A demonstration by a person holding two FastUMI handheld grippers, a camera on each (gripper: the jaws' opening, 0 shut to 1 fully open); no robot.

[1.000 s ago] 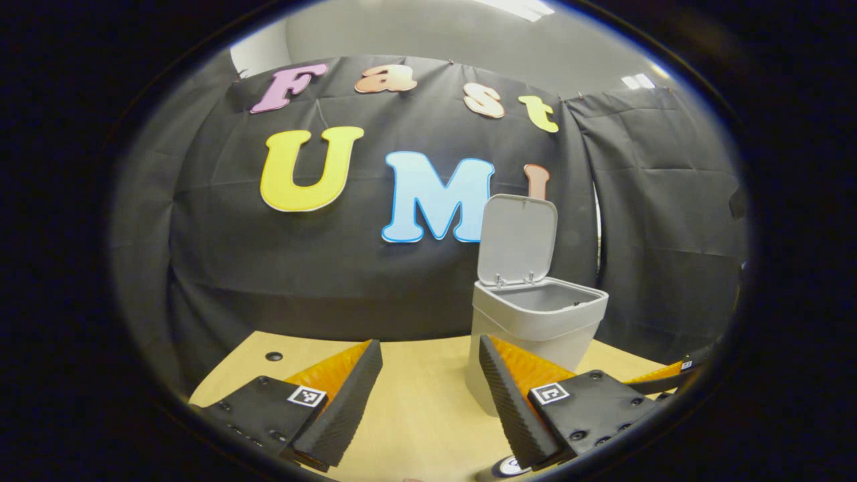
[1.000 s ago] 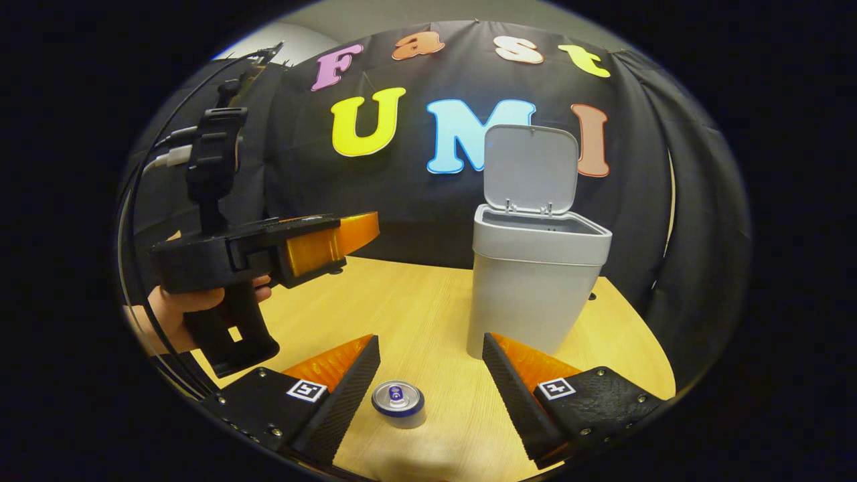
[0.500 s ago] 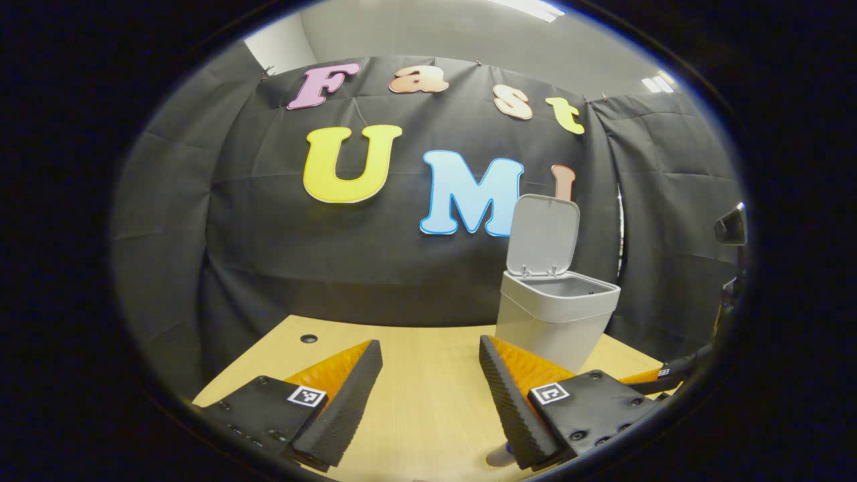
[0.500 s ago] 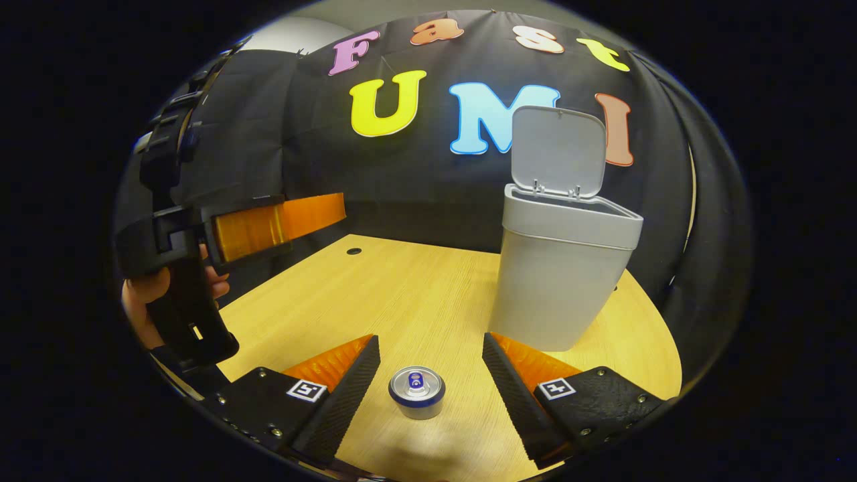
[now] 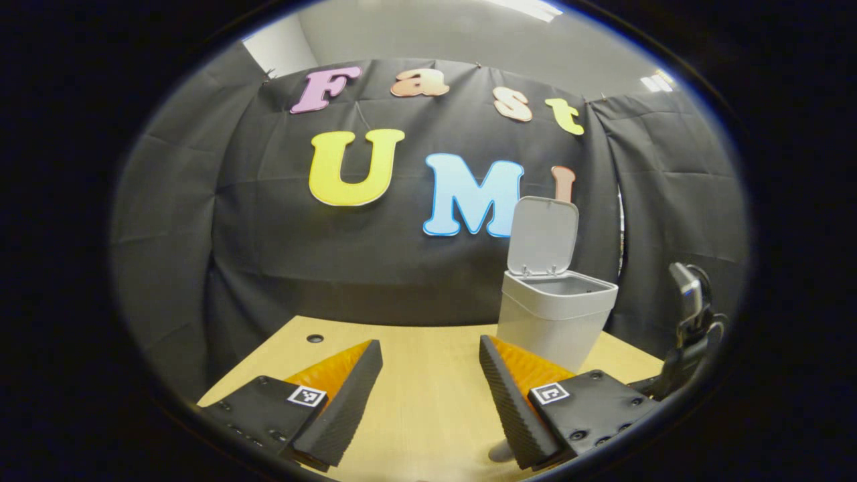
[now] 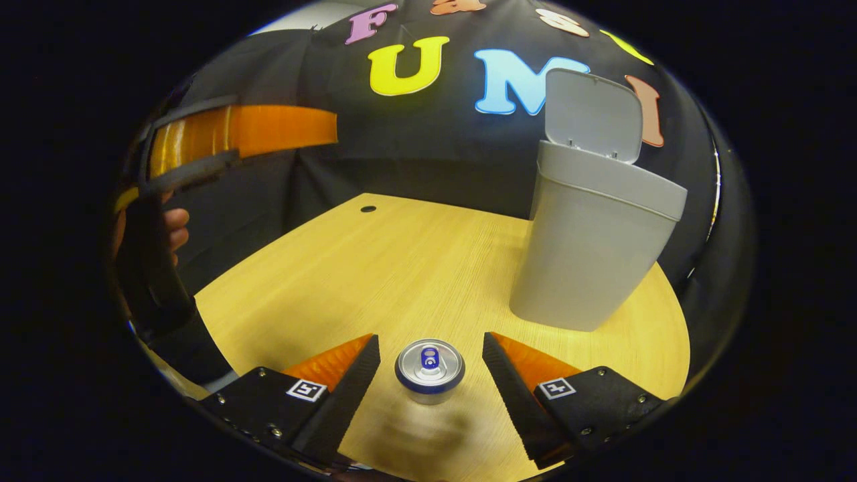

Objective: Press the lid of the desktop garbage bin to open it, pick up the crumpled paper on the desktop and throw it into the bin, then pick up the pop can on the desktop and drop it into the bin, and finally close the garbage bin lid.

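The grey bin [image 6: 589,254] stands at the table's far right with its lid [image 6: 592,117] tipped up and open; it also appears as the bin [image 5: 552,314] in the left gripper view. A pop can [image 6: 429,369] stands upright on the wooden table, seen from above, right between the fingers of my right gripper [image 6: 428,381], which is open and does not touch it. My left gripper [image 5: 428,391] is open and empty above the table's left part. It appears as the left gripper [image 6: 227,137] at the far left of the right gripper view, with a hand holding it.
The wooden table [image 6: 375,268] has a small round hole [image 6: 367,209] near its far left edge. Black cloth closes off the back and sides. Part of the right gripper's body [image 5: 689,328] shows at the right edge of the left gripper view.
My right gripper has dropped and tilted down over the can, which now sits between its fingers. My left gripper has pulled back to the left, away from the bin.
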